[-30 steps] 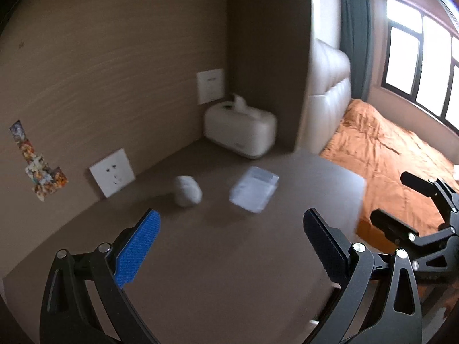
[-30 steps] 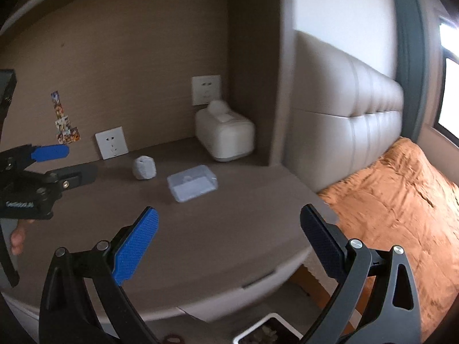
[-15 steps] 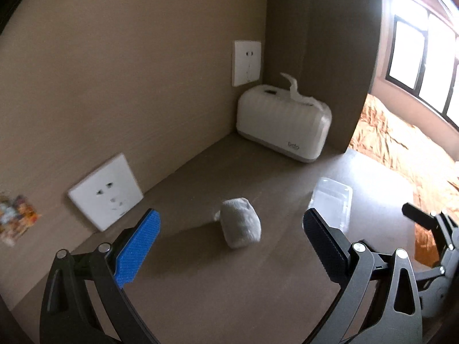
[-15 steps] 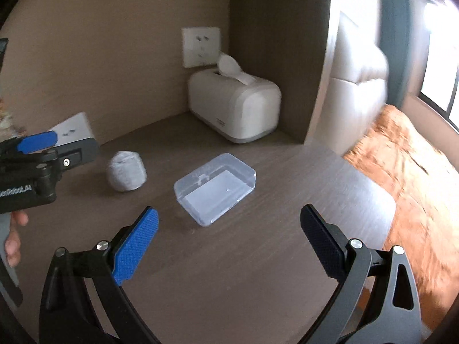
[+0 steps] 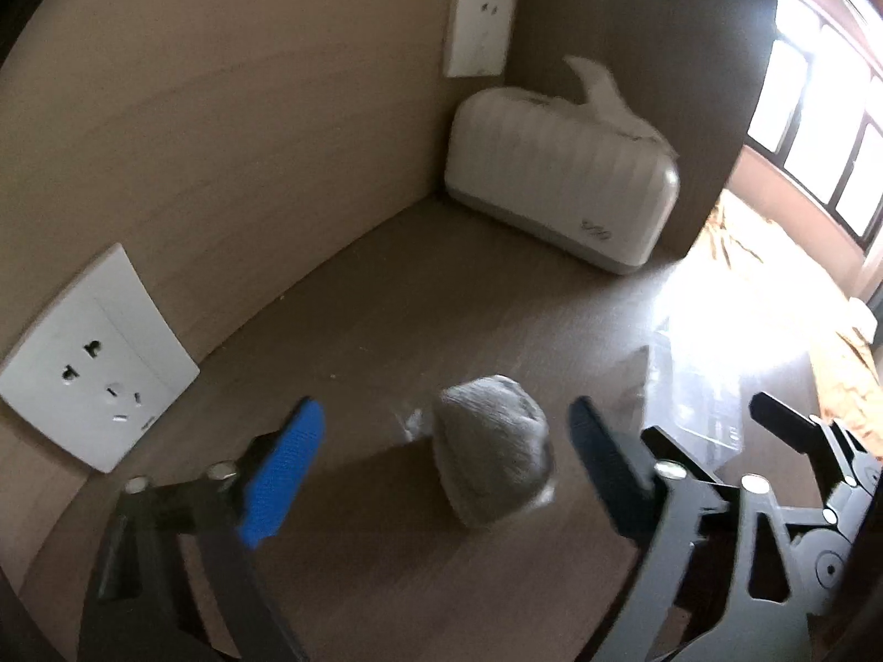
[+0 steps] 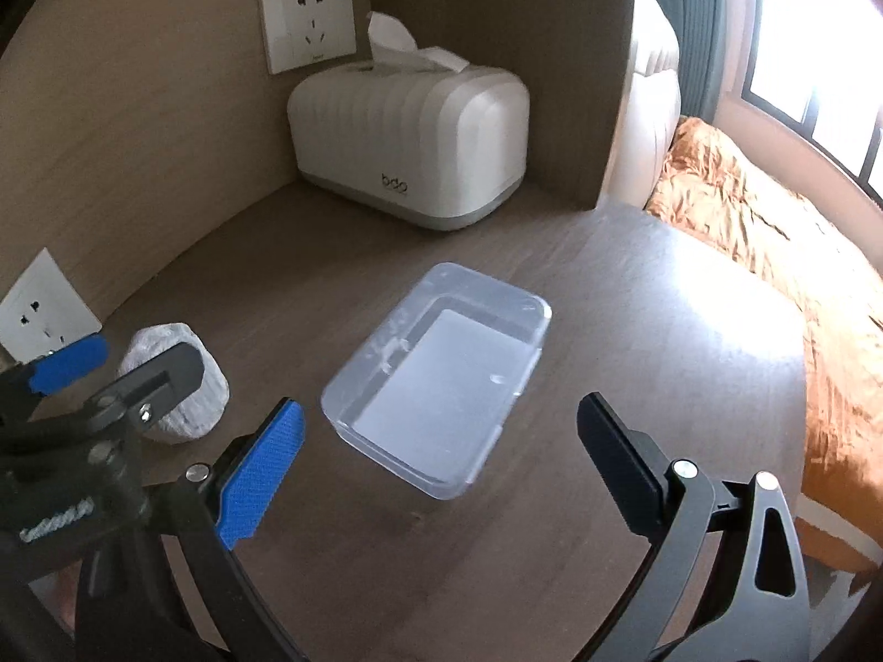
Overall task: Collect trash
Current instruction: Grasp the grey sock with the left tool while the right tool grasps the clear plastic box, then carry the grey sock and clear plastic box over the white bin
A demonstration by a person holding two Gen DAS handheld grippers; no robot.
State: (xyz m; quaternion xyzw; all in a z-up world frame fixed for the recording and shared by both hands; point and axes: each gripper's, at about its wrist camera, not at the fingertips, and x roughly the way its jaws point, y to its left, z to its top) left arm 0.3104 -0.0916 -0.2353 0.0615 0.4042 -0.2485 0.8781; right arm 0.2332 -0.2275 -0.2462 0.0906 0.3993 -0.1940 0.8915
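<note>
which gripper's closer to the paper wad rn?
Left. The left gripper has the paper wad between its jaws, which have just been closing but aren't touching it. The right gripper faces the clear box beside it.

Matt wood-grain tabletop, clear glossy plastic box, crumpled paper wad, ribbed plastic tissue box

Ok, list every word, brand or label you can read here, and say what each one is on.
"bdo": on the front of the white tissue box, near its base.
Small print on the lower edge of the wall socket above it: too small to read.
White lettering on the left tool body at the right wrist view's left edge: blurred, unreadable.
</note>
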